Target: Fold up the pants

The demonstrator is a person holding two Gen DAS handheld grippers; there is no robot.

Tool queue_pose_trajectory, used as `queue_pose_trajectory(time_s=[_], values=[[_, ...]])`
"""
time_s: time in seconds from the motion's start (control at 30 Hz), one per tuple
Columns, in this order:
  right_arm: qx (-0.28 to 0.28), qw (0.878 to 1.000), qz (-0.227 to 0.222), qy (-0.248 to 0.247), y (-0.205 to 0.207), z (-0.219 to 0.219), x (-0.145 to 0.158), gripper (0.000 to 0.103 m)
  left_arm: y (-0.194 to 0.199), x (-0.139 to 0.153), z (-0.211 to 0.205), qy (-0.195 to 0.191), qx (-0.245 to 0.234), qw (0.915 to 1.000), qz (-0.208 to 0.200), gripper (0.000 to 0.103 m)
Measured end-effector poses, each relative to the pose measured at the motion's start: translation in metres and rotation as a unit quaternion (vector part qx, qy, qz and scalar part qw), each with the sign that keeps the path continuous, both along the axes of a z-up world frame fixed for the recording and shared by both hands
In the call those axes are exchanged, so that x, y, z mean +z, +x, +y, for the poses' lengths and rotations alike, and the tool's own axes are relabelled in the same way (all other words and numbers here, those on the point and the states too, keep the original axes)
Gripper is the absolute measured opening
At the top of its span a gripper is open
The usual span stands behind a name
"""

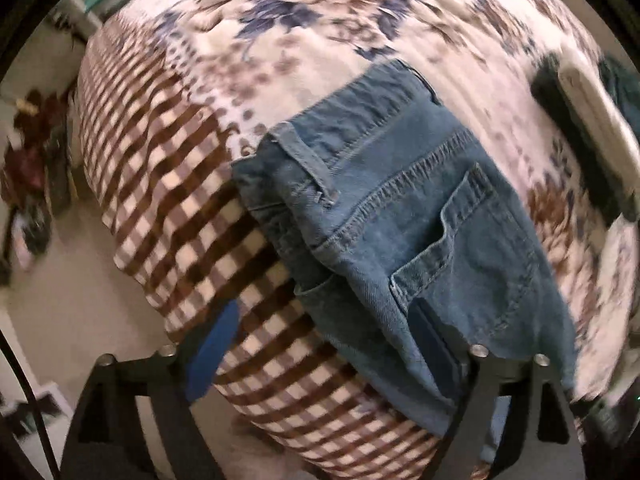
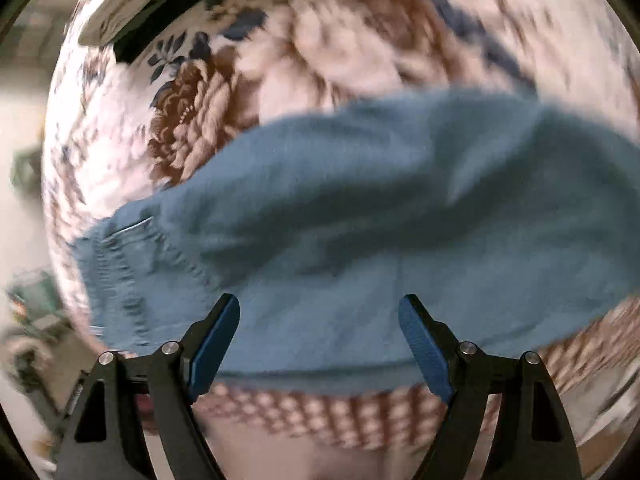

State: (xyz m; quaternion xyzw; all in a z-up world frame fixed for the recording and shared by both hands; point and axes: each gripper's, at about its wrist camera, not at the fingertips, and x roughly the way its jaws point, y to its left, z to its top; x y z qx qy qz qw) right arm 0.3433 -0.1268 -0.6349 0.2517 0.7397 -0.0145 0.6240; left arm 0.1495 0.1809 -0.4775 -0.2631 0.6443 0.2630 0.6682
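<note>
Blue denim pants (image 1: pixel 404 208) lie on a bed with a floral and checked cover (image 1: pixel 168 184). The left wrist view shows their waistband, belt loop and back pocket. My left gripper (image 1: pixel 324 336) is open above the waist end, its jaws wide apart; the right finger (image 1: pixel 434 344) lies against the denim below the pocket. In the right wrist view the pants' leg part (image 2: pixel 360 220) lies across the cover, blurred. My right gripper (image 2: pixel 320 336) is open just over the leg's near edge, holding nothing.
The bed's near edge drops to a beige floor (image 1: pixel 80 288) at the left. Dark clutter (image 1: pixel 32 168) stands by the wall. A white and black object (image 1: pixel 592 120) lies on the bed at the far right; it also shows in the right wrist view (image 2: pixel 132 4).
</note>
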Motion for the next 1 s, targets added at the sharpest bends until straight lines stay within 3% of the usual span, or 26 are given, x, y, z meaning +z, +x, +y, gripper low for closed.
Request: queue_pose_trajectory(time_s=[0.1, 0.23, 0.4, 0.47, 0.5, 0.53, 0.57, 0.6, 0.63, 0.73, 0.87, 1.0], values=[[-0.056, 0.996, 0.032, 0.068, -0.029, -0.007, -0.02, 0.084, 0.0, -0.009, 0.014, -0.018, 0.019, 0.9996, -0.005, 0.087], [-0.15, 0.974, 0.09, 0.141, -0.066, -0.009, -0.062, 0.084, 0.008, -0.031, 0.038, -0.026, 0.03, 0.9992, 0.005, 0.087], [-0.221, 0.956, 0.109, 0.16, -0.086, -0.01, -0.085, 0.083, 0.022, -0.058, 0.055, -0.035, 0.042, 0.9983, 0.02, 0.087], [-0.234, 0.954, 0.106, 0.152, -0.091, -0.009, -0.087, 0.077, 0.031, -0.067, 0.057, -0.035, 0.031, 0.9986, 0.024, 0.087], [-0.24, 0.954, 0.1, 0.15, -0.092, -0.009, -0.087, 0.06, 0.035, -0.067, 0.059, -0.034, 0.024, 0.999, 0.017, 0.082], [-0.243, 0.955, 0.093, 0.141, -0.091, -0.008, -0.087, 0.033, 0.04, -0.066, 0.058, -0.03, 0.014, 0.9994, 0.002, 0.065], [-0.243, 0.957, 0.09, 0.132, -0.087, -0.008, -0.087, 0.023, 0.041, -0.063, 0.054, -0.022, 0.001, 0.9997, -0.006, 0.06], [-0.248, 0.957, 0.08, 0.125, -0.088, -0.008, -0.085, 0.015, 0.045, -0.059, 0.051, -0.014, -0.01, 0.9998, -0.012, 0.049], [-0.25, 0.959, 0.074, 0.114, -0.086, -0.006, -0.083, 0.012, 0.047, -0.054, 0.047, -0.004, -0.02, 0.9996, -0.02, 0.041], [-0.229, 0.969, 0.052, 0.079, -0.083, 0.003, -0.064, 0.008, 0.043, -0.038, 0.04, 0.01, -0.038, 0.9984, -0.04, 0.029], [-0.191, 0.98, 0.041, 0.051, -0.093, 0.018, -0.042, 0.007, 0.03, -0.019, 0.044, 0.011, -0.043, 0.9977, -0.052, 0.025], [-0.159, 0.985, 0.053, 0.042, -0.111, 0.038, -0.041, 0.007, 0.019, -0.029, 0.06, 0.006, -0.031, 0.9988, -0.036, 0.023]])
